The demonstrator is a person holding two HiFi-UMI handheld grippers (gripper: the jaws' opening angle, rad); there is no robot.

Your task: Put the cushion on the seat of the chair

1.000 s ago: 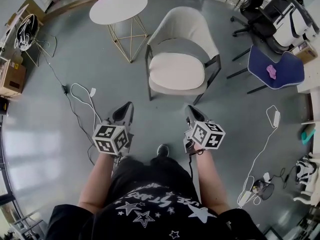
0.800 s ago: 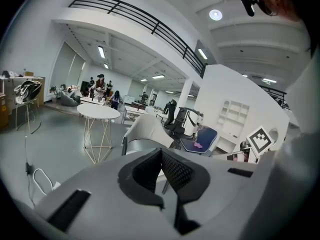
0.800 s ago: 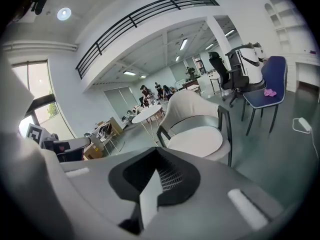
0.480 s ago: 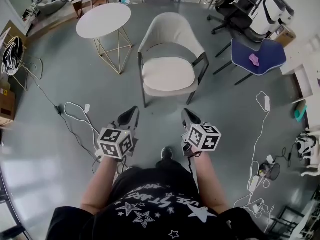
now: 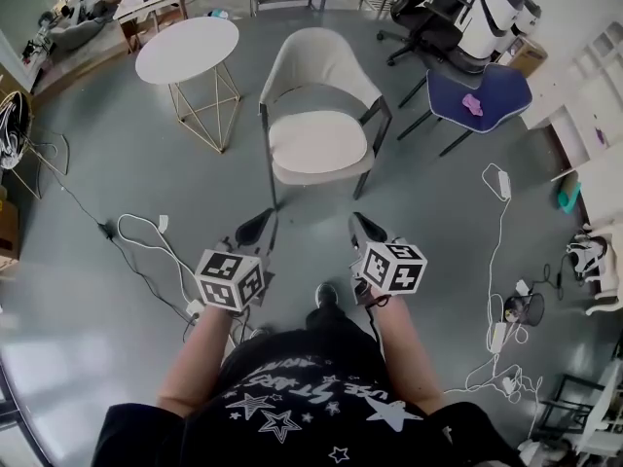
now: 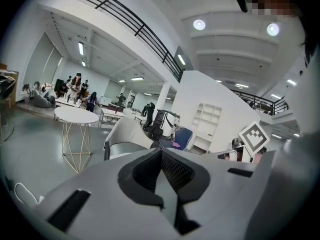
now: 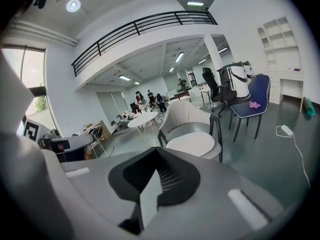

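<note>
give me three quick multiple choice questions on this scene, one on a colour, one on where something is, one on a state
1. The small thing on the blue chair is: A pink, B green, C yellow.
2. The cushion lies: A on the floor, B on the seat of the beige chair, C on the blue chair.
3. The right gripper's jaws are: A shut and empty, B shut on the cushion, C wide apart.

1 A: the head view shows a pink lump there.
2 B: the pale pad covers that seat.
3 A: the right gripper view shows them together, nothing between.
</note>
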